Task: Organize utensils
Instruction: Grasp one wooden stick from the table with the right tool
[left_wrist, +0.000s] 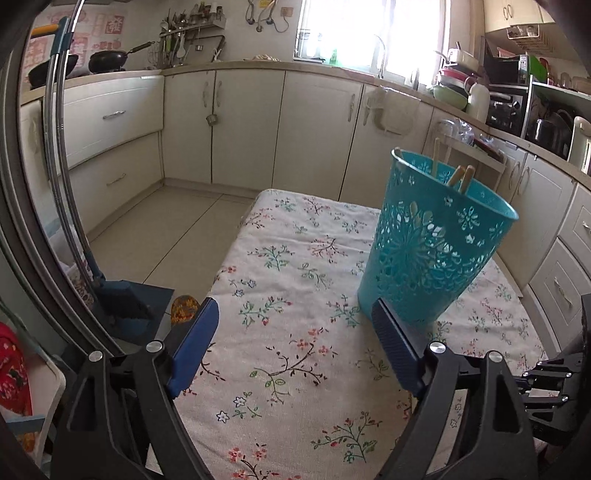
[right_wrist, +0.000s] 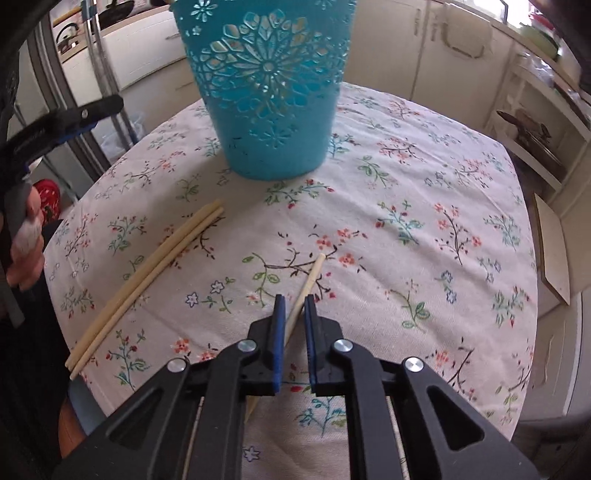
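My right tool (right_wrist: 294, 301) clenched on one chopstick (right_wrist: 309, 280), its length pointing toward the blue basket (right_wrist: 269, 110) ahead | chopstick pair (right_wrist: 147, 284) on the counter (right_wrist: 424, 229), left of the basket | left tool (left_wrist: 291, 325) released, empty.

Right gripper (right_wrist: 294, 306) jaws pinch one chopstick (right_wrist: 309, 282); two chopsticks (right_wrist: 147, 284) lie beside the basket (right_wrist: 266, 92).
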